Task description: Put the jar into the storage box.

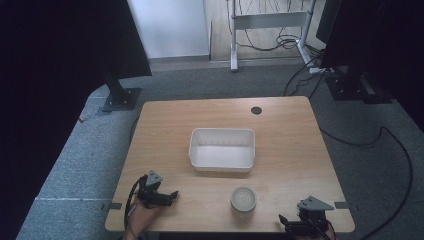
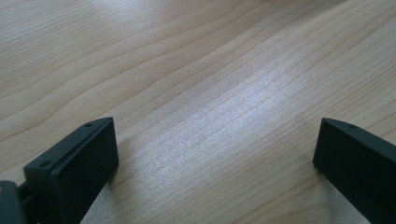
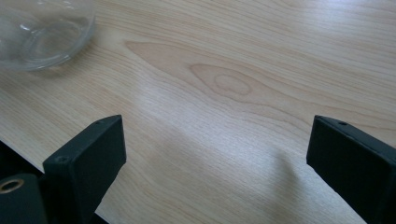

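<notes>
Nearest, at the front edge of the tabletop [image 1: 280, 120]: left gripper [image 1: 172, 195] low at the near-left corner, fingers [image 2: 74, 168] spread wide over bare wood, nothing between them; right gripper [image 1: 285, 222] at the near-right corner, fingers [image 3: 88, 158] likewise released and empty. Just beyond and between them, close to the front edge: a clear glass jar [image 1: 243, 200], upright, seen also at the top left of the right gripper view. Farther back, mid-table: an empty white bin [image 1: 222, 149], well apart from the jar. Likely hazards: smooth glass slipping from hard fingers if pinched off-centre; a careless sideways nudge tipping or rolling it off the near edge; too hard a squeeze risking a crack.
</notes>
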{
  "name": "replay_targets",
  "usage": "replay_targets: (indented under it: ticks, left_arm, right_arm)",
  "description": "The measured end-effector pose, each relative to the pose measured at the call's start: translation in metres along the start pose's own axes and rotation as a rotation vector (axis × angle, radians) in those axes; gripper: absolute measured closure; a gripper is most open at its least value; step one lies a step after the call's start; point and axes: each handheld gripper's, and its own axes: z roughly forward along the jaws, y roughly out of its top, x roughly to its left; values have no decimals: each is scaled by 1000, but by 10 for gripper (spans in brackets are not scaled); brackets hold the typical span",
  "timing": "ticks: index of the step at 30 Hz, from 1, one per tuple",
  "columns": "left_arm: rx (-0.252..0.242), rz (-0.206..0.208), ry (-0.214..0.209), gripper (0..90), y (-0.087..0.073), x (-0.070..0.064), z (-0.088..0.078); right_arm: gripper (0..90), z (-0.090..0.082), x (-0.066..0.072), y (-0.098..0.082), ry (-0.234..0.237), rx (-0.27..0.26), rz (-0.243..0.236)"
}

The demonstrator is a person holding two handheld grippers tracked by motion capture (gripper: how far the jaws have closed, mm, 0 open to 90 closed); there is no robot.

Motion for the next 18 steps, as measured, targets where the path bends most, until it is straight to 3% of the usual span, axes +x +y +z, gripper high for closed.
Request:
replay_targets:
  ticks: [18]
  left_arm:
    - [2,2,0,0,0,0,0]
  right_arm:
    - [40,0,19,12,48,-27,-33]
